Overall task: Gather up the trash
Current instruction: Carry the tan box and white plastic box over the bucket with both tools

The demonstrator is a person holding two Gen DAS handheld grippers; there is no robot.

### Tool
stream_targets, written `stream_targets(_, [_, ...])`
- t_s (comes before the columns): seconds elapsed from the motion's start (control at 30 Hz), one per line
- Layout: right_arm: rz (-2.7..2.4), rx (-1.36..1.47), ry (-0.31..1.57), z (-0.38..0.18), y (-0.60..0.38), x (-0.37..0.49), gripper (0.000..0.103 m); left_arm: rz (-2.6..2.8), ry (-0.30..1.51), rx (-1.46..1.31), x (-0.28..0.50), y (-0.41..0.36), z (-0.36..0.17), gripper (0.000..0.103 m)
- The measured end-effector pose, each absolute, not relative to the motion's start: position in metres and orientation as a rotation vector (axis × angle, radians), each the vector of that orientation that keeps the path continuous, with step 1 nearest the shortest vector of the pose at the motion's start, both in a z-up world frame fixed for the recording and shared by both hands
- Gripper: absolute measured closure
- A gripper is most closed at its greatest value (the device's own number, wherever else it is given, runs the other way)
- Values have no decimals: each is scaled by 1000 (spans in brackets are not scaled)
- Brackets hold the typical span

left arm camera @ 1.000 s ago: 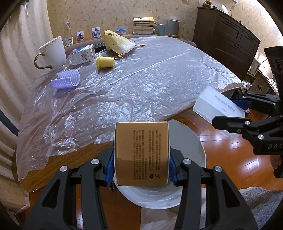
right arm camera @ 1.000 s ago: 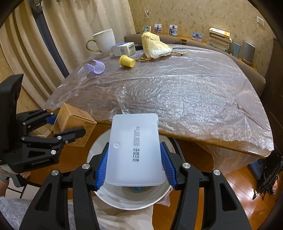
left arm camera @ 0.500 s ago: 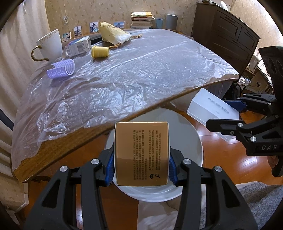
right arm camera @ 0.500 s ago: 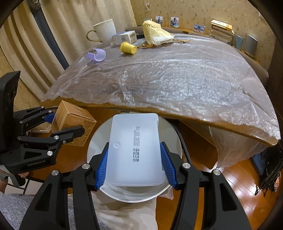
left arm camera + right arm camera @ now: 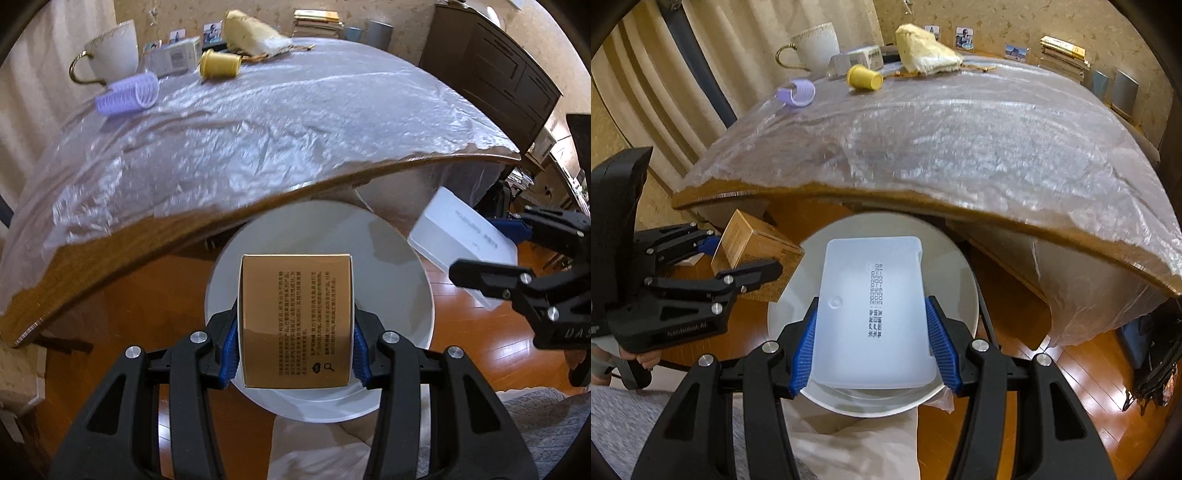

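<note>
Now my left fingers [image 5: 295,325] are clenched on a brown cardboard box [image 5: 295,317], their blue pads pressed to its two sides, and I hold it over the round white bin [image 5: 399,280] on the wooden floor. My right fingers [image 5: 873,321] grip a white plastic tray [image 5: 871,310] the same way above that bin, just beside the box. Beyond both, the counter [image 5: 923,206] lies under crinkled clear sheeting, with a yellow cup [image 5: 865,77], a purple roller [image 5: 797,93], a mug [image 5: 814,46] and a crumpled bag [image 5: 925,50] at its far end.
</note>
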State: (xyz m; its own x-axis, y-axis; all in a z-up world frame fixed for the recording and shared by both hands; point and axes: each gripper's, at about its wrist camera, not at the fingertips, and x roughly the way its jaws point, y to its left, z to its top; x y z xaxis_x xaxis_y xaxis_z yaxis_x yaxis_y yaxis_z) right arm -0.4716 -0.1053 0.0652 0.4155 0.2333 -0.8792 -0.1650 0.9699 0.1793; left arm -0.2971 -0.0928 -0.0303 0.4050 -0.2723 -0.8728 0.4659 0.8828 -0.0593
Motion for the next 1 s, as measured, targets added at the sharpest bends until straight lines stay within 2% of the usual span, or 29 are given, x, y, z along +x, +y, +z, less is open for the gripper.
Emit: stream_targets(1.0, [246, 17, 1203, 4, -91, -467, 49, -455, 1152, 345, -292, -108, -97, 55])
